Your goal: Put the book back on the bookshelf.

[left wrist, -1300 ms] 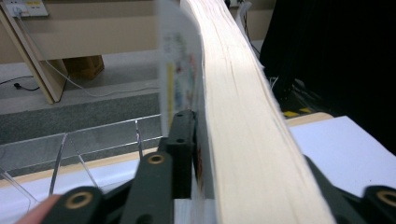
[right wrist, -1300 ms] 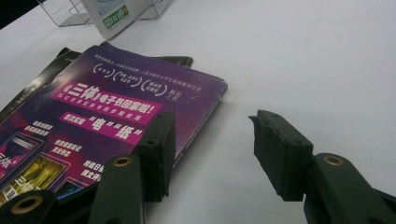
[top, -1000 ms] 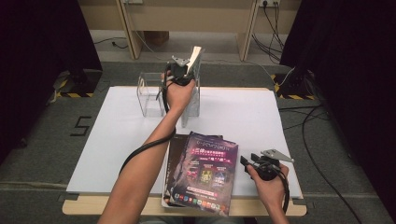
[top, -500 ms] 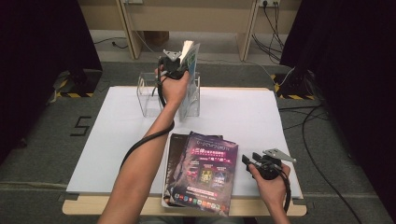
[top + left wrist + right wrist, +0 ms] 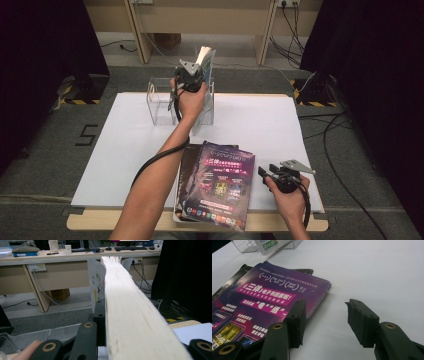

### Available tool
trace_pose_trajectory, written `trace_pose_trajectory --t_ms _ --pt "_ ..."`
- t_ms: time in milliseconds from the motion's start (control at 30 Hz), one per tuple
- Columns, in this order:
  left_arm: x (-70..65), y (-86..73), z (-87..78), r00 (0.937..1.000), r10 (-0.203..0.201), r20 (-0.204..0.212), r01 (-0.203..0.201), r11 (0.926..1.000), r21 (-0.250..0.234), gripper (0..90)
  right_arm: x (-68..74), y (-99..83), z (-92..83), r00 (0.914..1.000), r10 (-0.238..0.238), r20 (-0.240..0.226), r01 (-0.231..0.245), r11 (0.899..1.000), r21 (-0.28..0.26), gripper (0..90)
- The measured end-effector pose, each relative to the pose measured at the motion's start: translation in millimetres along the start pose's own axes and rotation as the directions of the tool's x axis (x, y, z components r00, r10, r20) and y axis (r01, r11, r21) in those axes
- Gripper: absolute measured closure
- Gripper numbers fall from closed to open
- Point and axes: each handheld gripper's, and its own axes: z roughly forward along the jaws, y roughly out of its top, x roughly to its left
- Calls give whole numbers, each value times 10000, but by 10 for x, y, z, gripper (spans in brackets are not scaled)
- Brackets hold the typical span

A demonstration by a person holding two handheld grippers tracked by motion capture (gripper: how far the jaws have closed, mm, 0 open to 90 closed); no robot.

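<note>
Left gripper view: thick book (image 5: 135, 315) clamped edge-on between left gripper (image 5: 125, 345) jaws, above table.

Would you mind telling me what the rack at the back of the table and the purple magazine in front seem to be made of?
The rack looks like clear, glossy plastic, perhaps acrylic: the white table shows through its walls. The purple magazine seems to be paper with a coated cover: printed artwork, a faint sheen and thin stacked page edges in the right gripper view.
</note>
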Motion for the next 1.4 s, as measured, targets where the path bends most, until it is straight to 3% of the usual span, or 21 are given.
trace_pose_trajectory --t_ms 333,400,567,633,733,833,933,1133,1233,1267,1333,1400 --pt "117 -47 -72 9998 -222 2 221 9996 146 711 37 -7 22 10000 -31 -40 31 9999 101 499" --pt "104 -49 -69 9993 -298 235 293 9993 243 701 37 -10 23 10000 -28 -39 29 9999 117 499" --pt "20 -69 -65 9993 -224 310 215 9993 296 667 39 -11 22 10000 -30 -41 30 9999 120 498" --pt "-13 -90 -56 9984 -380 425 364 9986 376 662 33 -14 20 10000 -37 -30 37 9999 108 499" --pt "-69 -93 -53 9940 -717 824 683 9967 438 644 20 -17 19 10000 -18 -16 18 9999 116 498" --pt "-115 -78 -48 9843 -1225 1275 1161 9917 560 614 26 -17 23 10000 -8 -16 9 9999 136 498" --pt "-157 -65 -39 9787 -1411 1491 1321 9889 685 627 34 -19 23 10000 -17 -44 18 9999 157 498" --pt "-207 -44 -17 9738 -1541 1670 1403 9859 915 642 18 -20 27 10000 -19 13 18 9999 161 498" --pt "-217 4 25 9612 -2336 1468 2196 9699 1053 660 30 -21 38 10000 -31 -42 32 9998 182 498" --pt "-234 7 30 9605 -2394 1418 2265 9687 1011 658 34 -20 38 10000 -42 -37 42 9998 187 498" --pt "-289 9 37 9640 -2204 1488 2089 9739 892 649 35 -17 36 10000 -48 -32 49 9998 189 498" --pt "-332 5 41 9627 -2246 1511 2138 9732 849 623 27 -18 37 10000 -44 -16 44 9998 188 498"
